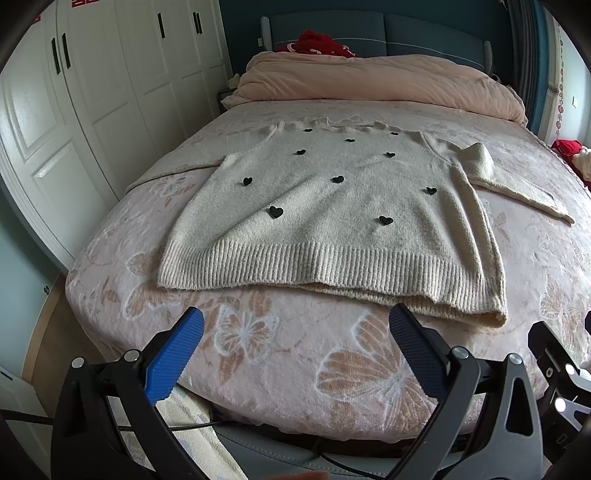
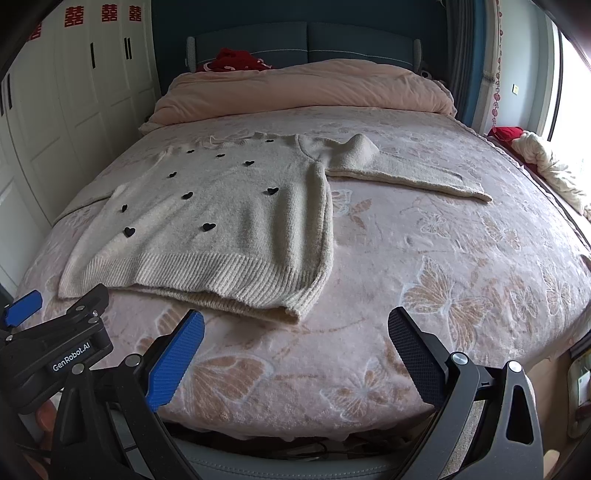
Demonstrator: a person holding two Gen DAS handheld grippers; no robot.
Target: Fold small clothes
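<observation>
Left wrist view. The left gripper [image 1: 295, 350] hovers above the near edge of the bed [image 1: 280, 369], its two fingers spread wide with nothing between them. A cream sweater [image 1: 325, 206] dotted with small black hearts [image 1: 276, 212] lies flat on the pink butterfly-patterned blanket [image 1: 369, 373], face up, ribbed hem nearest the camera and neckline toward the headboard [image 1: 369, 29]. The hem's right corner is doubled, a lower layer showing beneath it. One sleeve [image 1: 517, 181] extends to the right, bent at the shoulder; the other runs toward the left edge of the bed. A rolled peach duvet [image 1: 369, 77] lies across the far end, with a red item [image 1: 317, 40] behind it. White wardrobe doors [image 1: 110, 92] stand at left. Part of the right gripper [image 1: 554, 354] enters at the lower right.

Right wrist view. The right gripper [image 2: 295, 350] is likewise spread wide and empty, over the blanket [image 2: 461, 258] near the foot of the bed. The sweater [image 2: 221, 221] lies ahead and left, its right sleeve [image 2: 406, 173] stretched across the blanket. The left gripper [image 2: 55, 332] is visible at lower left, just short of the hem.
</observation>
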